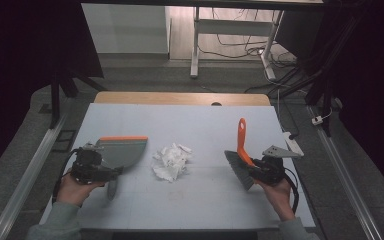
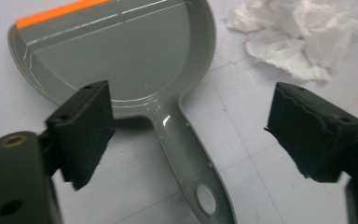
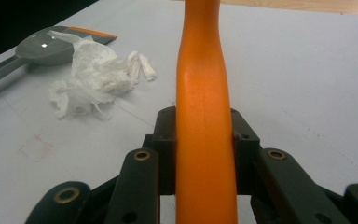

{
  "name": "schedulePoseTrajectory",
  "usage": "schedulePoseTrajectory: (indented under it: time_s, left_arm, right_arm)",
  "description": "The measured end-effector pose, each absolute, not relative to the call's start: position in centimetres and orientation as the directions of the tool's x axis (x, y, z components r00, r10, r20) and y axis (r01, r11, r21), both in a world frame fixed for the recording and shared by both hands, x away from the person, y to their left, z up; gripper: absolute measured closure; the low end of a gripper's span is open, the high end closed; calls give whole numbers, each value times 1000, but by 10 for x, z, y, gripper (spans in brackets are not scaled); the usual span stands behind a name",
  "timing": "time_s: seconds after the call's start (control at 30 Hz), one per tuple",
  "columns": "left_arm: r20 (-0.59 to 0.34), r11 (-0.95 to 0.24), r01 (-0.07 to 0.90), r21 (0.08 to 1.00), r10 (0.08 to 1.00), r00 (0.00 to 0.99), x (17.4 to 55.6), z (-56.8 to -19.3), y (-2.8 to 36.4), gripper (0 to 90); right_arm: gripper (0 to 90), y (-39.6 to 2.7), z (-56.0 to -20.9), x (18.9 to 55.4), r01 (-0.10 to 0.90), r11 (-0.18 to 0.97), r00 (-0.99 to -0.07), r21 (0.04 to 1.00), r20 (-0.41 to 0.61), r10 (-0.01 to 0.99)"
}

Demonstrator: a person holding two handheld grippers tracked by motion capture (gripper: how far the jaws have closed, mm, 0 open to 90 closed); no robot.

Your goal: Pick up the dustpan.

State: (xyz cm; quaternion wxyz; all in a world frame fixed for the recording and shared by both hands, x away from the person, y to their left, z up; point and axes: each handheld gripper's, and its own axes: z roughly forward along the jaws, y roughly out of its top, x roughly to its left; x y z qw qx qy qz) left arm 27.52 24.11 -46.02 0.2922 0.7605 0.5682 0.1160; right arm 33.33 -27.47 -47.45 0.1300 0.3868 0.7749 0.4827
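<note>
One grey dustpan (image 2: 121,56), orange-lipped; brush (image 1: 241,159) handle orange

Grey dustpan (image 1: 121,151) at nine o'clock on tabletop (image 1: 205,125), left tool (image 1: 114,172) over its handle. Crumpled tissue (image 1: 171,162) at centre. Right tool (image 1: 252,171) at three o'clock grips orange-handled brush (image 1: 240,155).

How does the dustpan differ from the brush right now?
The dustpan lies flat on the table; the brush is lifted, bristles down, handle pointing up and away.
The dustpan is free: the left gripper hangs open above its handle, pads apart. The brush is clamped at its handle by the right gripper.
The dustpan is mostly grey with an orange lip; the brush has an orange handle and grey bristles.
Both flank the crumpled white paper.
</note>
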Motion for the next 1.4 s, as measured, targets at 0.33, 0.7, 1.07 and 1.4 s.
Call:
schedulePoseTrajectory:
  time_s: [0.33,0.7,1.07,1.4]
  left_arm:
    - [-167,-137,856,499,954,250,275,-487,249,117]
    - [-185,-112,885,452,959,216,273,-500,246,78]
    - [-209,-55,895,443,964,163,283,-519,240,89]
    - [-225,0,883,469,967,119,288,-525,240,174]
  right_arm:
    - [703,-278,-473,332,471,230,-657,852,164,736]
    - [703,-275,-474,331,468,239,-665,851,161,729]
    - [702,-274,-474,331,468,244,-666,849,157,729]
    - [702,-272,-475,331,468,251,-666,847,151,731]
